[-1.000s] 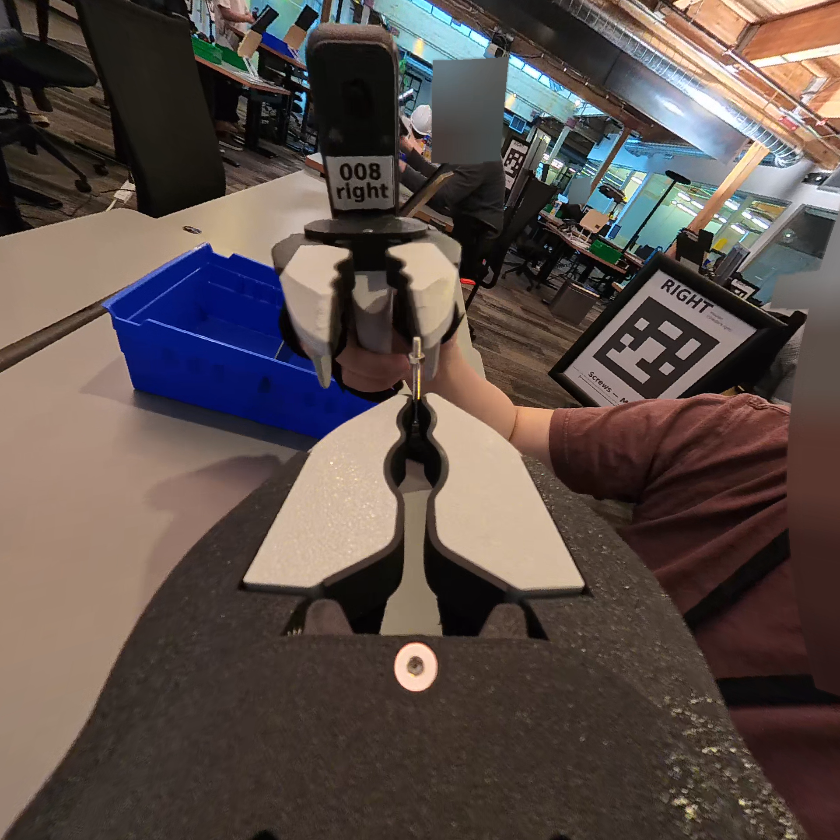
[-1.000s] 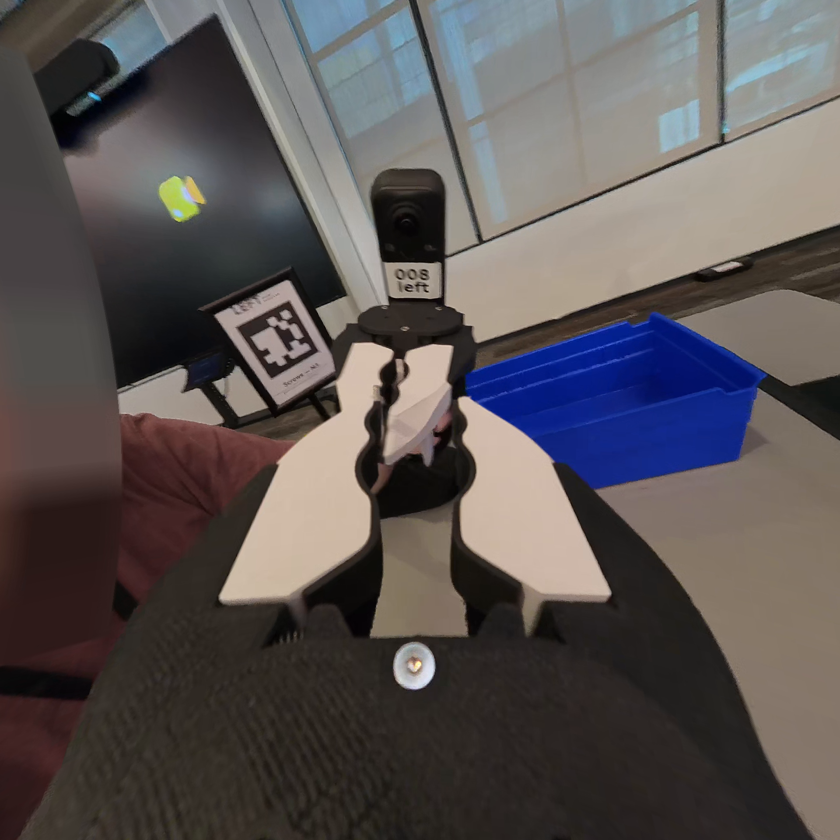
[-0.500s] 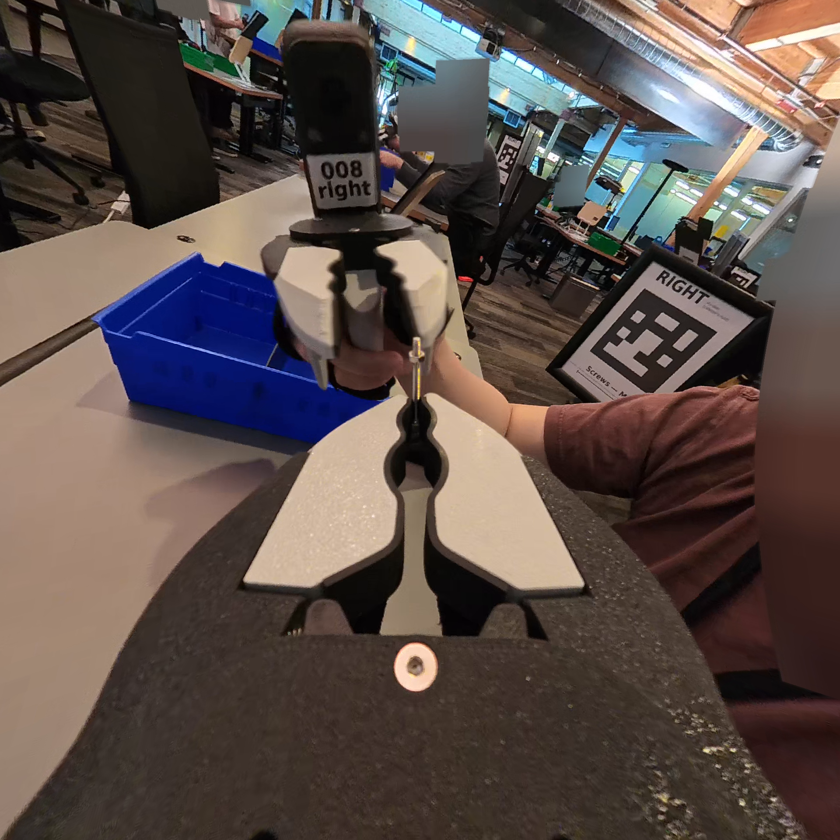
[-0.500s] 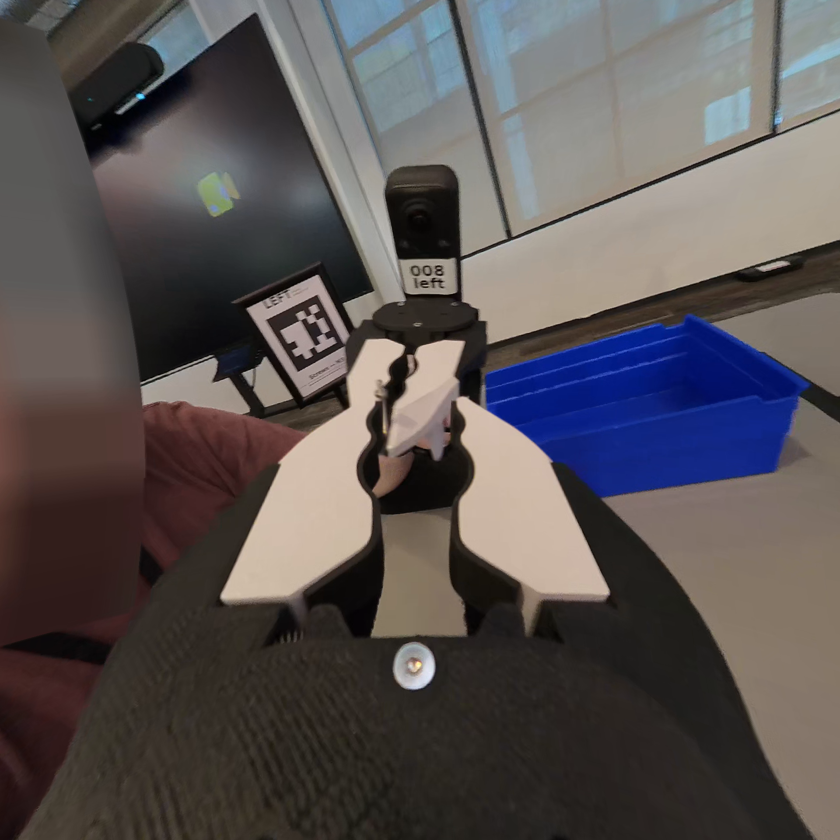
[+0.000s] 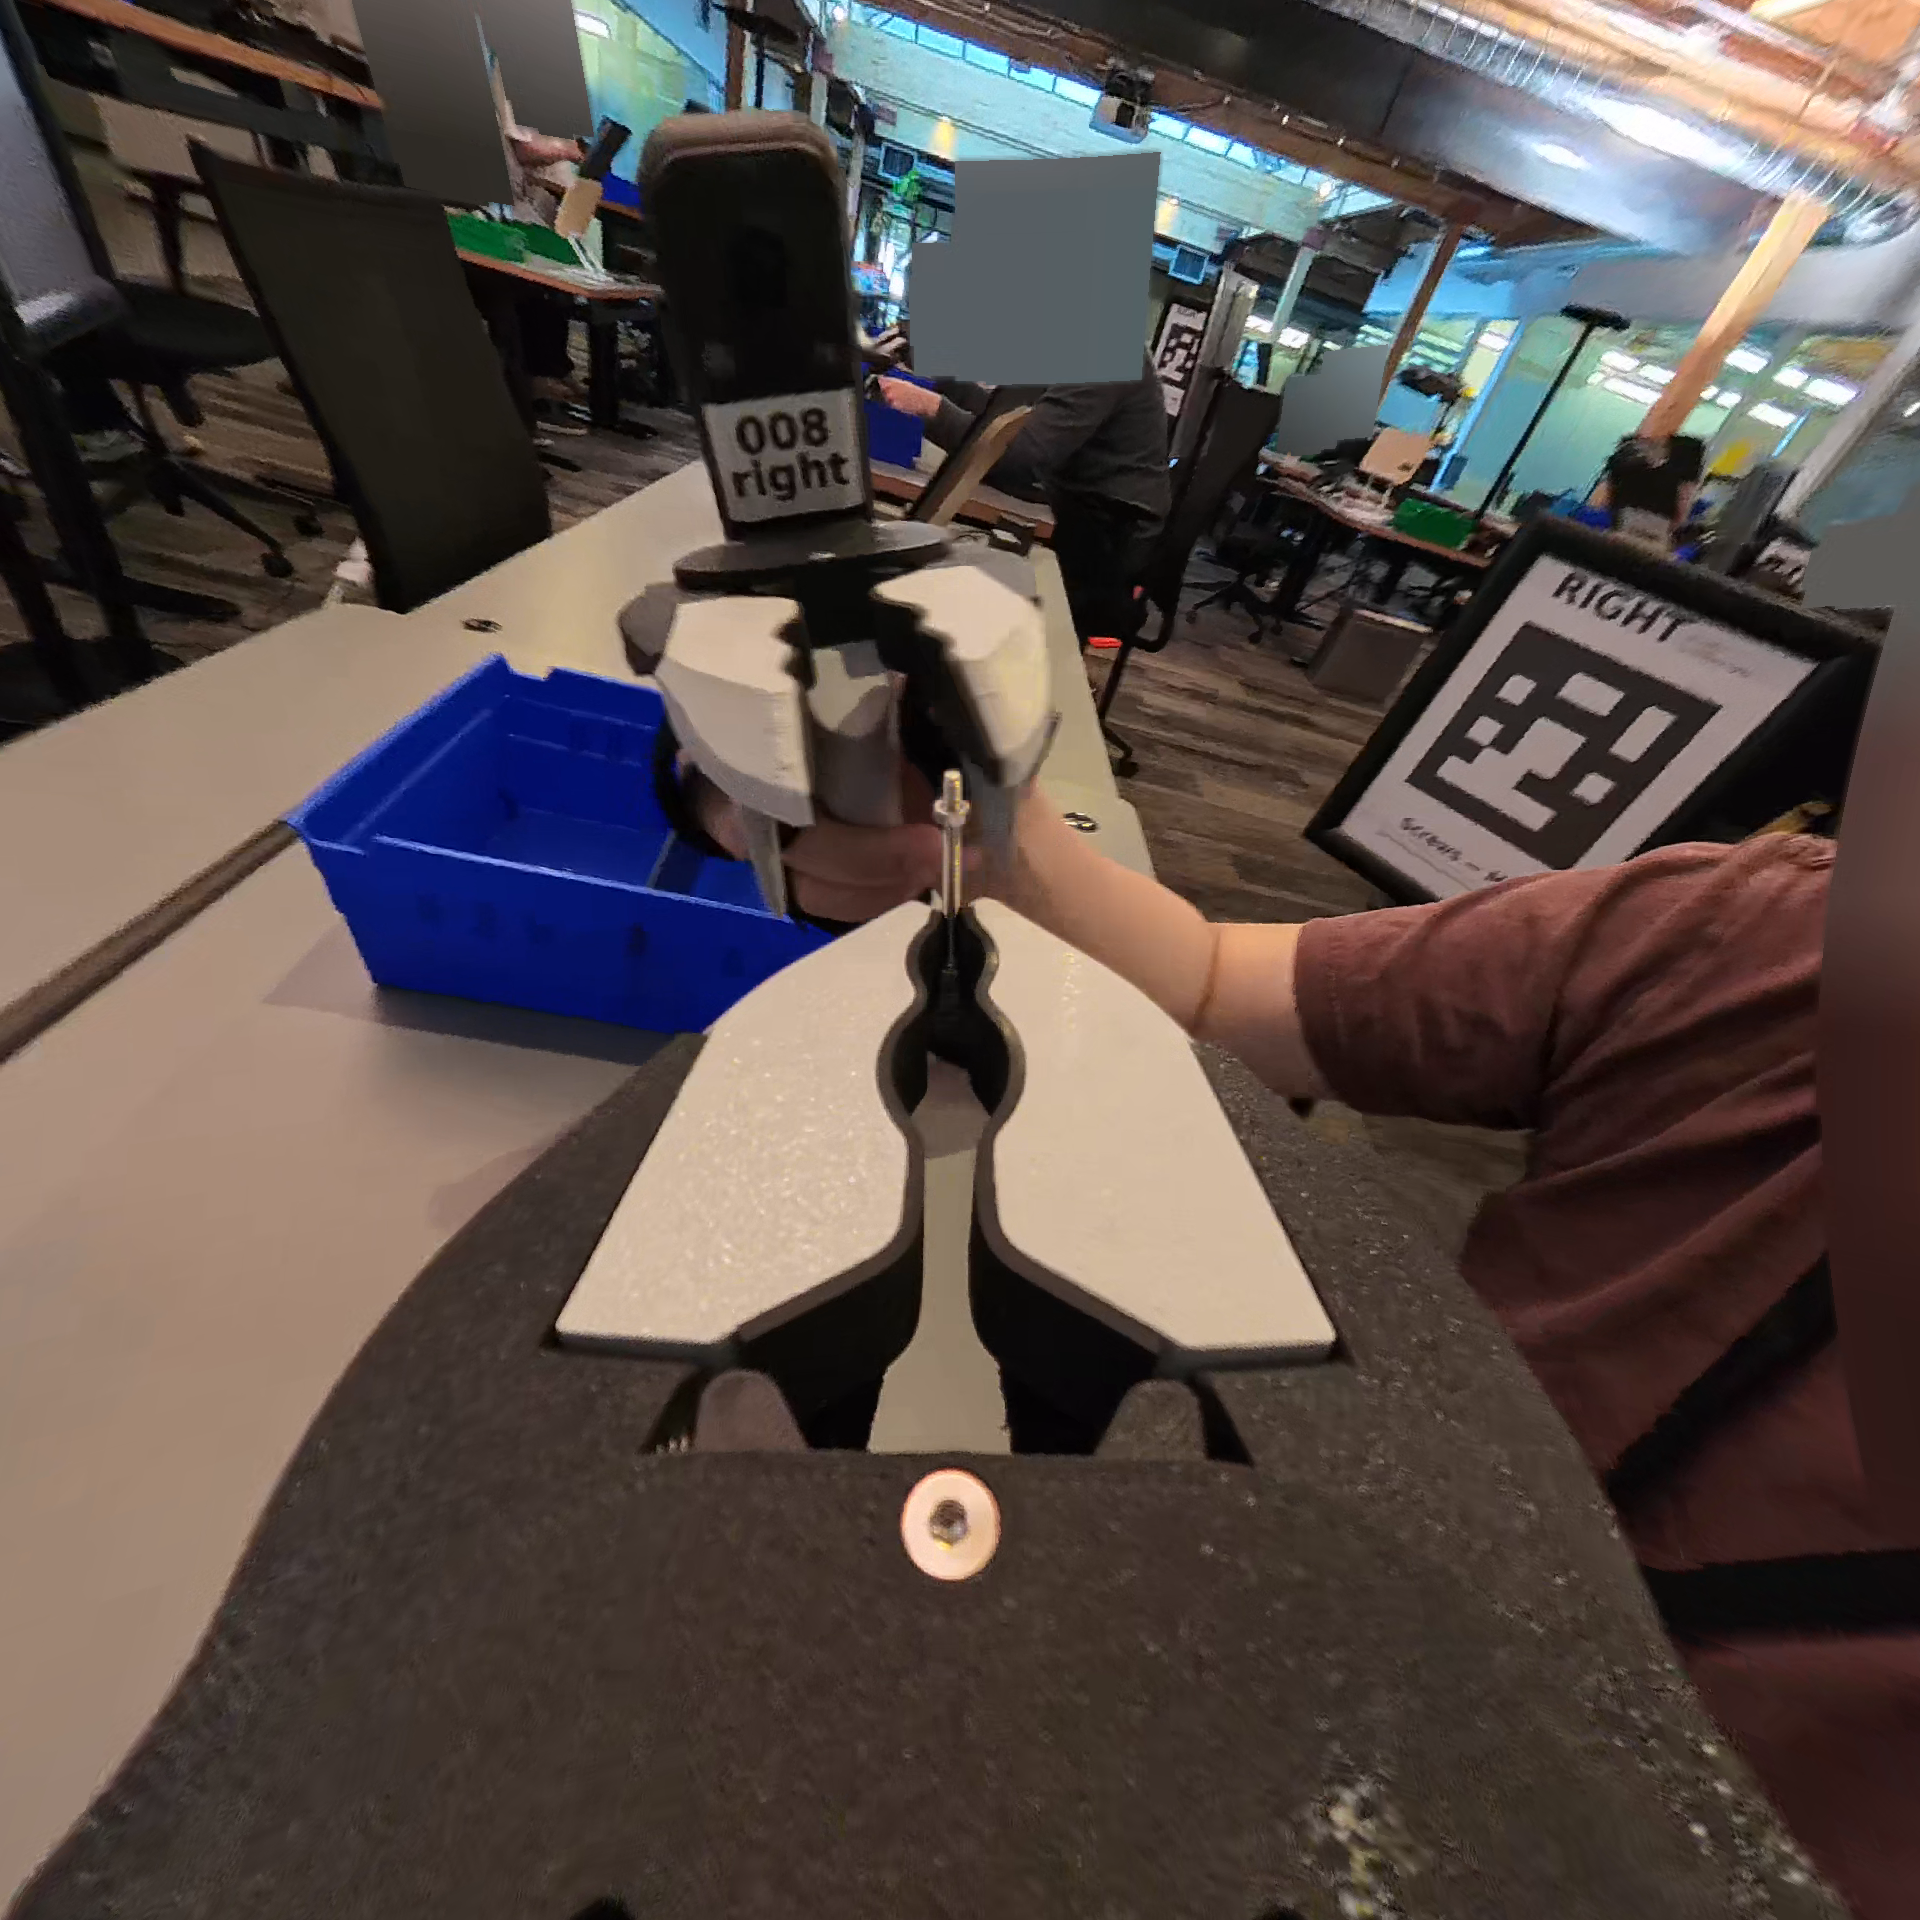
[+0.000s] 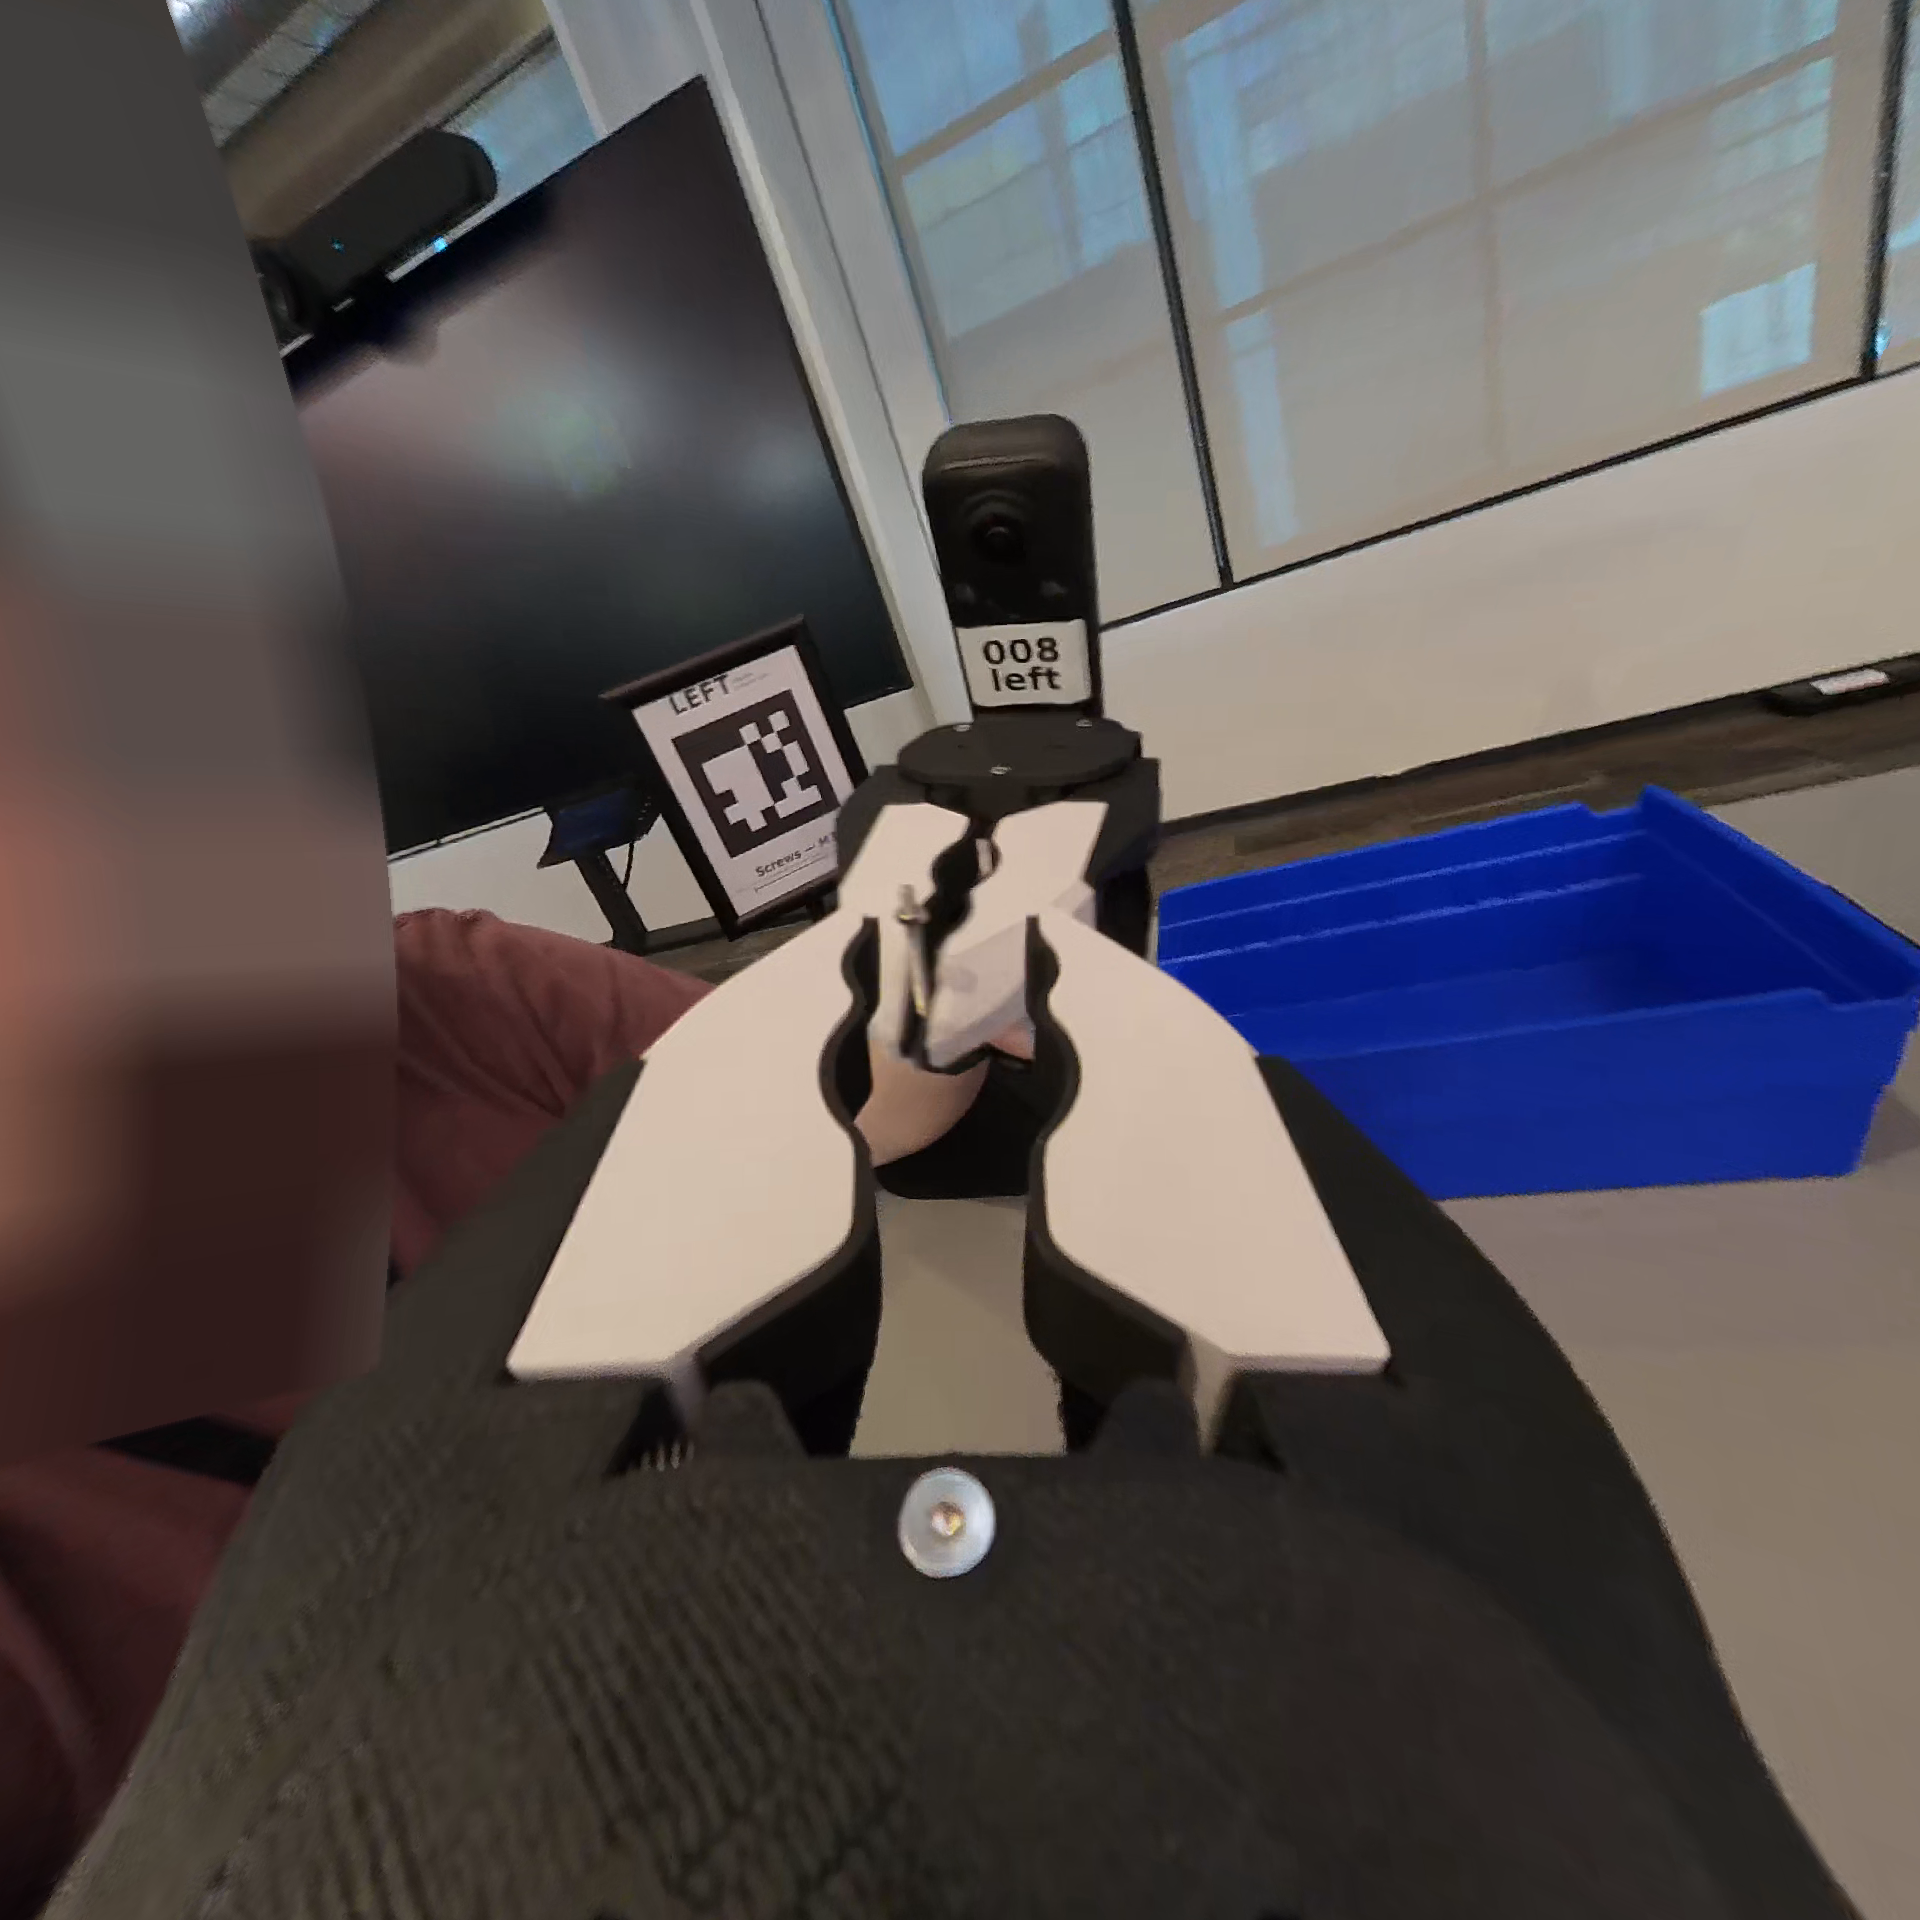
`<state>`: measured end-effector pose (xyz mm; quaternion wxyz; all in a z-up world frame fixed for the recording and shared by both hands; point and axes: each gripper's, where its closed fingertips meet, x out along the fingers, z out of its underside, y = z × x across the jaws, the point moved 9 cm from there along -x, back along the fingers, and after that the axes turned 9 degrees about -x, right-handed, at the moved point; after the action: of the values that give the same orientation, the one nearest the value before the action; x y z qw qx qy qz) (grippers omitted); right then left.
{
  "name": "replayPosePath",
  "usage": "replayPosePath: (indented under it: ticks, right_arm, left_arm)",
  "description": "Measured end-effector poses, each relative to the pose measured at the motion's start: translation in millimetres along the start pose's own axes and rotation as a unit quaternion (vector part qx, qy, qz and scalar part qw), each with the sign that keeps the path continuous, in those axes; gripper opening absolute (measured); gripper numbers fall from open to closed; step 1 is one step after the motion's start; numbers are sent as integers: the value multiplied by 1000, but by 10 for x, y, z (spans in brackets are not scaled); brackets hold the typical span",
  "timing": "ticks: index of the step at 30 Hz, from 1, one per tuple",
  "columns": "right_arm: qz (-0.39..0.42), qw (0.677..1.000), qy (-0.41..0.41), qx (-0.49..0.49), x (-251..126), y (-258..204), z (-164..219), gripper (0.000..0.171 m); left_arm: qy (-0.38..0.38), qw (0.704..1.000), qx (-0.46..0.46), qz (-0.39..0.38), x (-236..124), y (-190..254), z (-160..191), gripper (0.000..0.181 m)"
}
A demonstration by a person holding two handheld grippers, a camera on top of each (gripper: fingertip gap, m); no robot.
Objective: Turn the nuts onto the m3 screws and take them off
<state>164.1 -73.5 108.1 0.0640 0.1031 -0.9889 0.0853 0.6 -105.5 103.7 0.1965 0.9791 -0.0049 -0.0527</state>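
The m3 screw (image 5: 949,862) stands upright from the tips of my left gripper (image 5: 951,914), whose jaws are closed on its lower shank. A nut (image 5: 951,810) sits near its top end. In the right wrist view the same screw (image 6: 914,961) shows between the fingers of my right gripper (image 6: 940,935).

My right gripper (image 5: 883,821), seen facing me in the left wrist view, has its jaws parted, one finger (image 5: 992,821) just beside the nut. I cannot tell whether it touches.

Step in hand, in my judgement: the nut is being turned on the thread, direction undetermined. The next move calls for closing the right jaws squarely on the nut and rotating about the screw's axis, with the left grip kept firm so the screw does not spin.

Ahead and to the left of my left gripper a blue bin (image 5: 499,873) rests on the grey table (image 5: 208,1143); its contents are not visible. Thread engagement is too small to make out.
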Motion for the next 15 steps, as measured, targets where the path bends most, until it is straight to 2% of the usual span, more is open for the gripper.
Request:
replayPosePath:
  ticks: [4,7,12,15]
  right_arm:
    - [15,996,-19,-88,139,-187,-38,31]
    - [66,988,-39,-133,152,-226,-62,31]
    - [101,980,-77,-151,22,-165,-78,28]
    - [95,984,-64,-135,-48,-147,-105,25]
  left_arm:
    - [22,996,78,-26,35,22,17,2]
    - [27,992,113,-39,50,38,35,2]
    - [23,992,115,-42,40,44,28,2]
    - [27,993,107,-37,35,28,28,2]
